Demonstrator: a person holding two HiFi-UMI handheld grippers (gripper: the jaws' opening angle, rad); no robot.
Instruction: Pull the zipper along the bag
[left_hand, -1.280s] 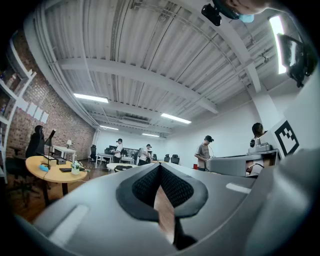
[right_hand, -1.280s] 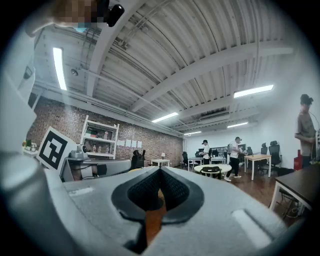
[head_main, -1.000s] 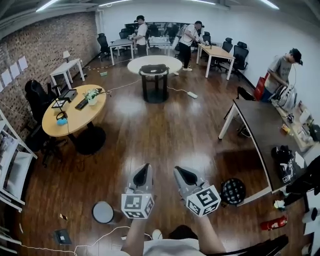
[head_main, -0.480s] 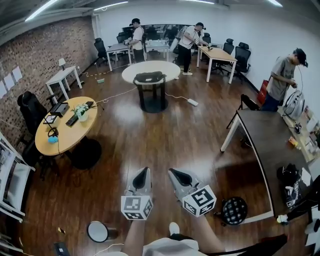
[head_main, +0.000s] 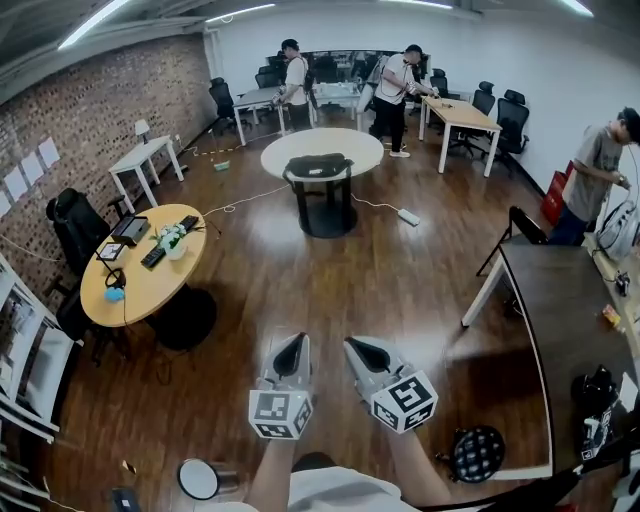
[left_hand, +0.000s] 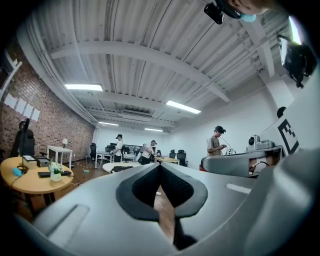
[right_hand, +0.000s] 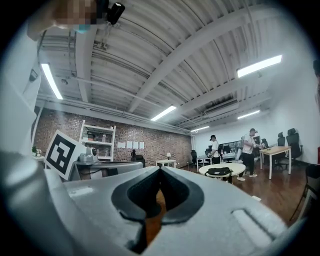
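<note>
- Round wooden table (head_main: 140, 290) at left, bearing a potted plant (head_main: 174, 243), a laptop (head_main: 130, 229) and a small blue item (head_main: 114, 295).
- Black office chair (head_main: 75, 215) just beside it, near the brick wall (head_main: 100, 100).
- Round white table (head_main: 362, 150) mid-room, with a white power strip (head_main: 408, 216) on the wooden floor (head_main: 330, 280) nearby.
- Long dark table (head_main: 570, 300) at right.
- One person (head_main: 296, 75) and another person (head_main: 403, 85) standing by the far desks, and a third person (head_main: 597, 170) at right.

The floor (head_main: 330, 270) is dark wood, glossy (pale patches of glare lie on it). The wall (head_main: 90, 110) is rough bare brick. The left claw (head_main: 296, 340) and right claw (head_main: 352, 344) look like smooth matt grey plastic, black-lined; the bag (head_main: 318, 166) looks like dull black cloth.
</note>
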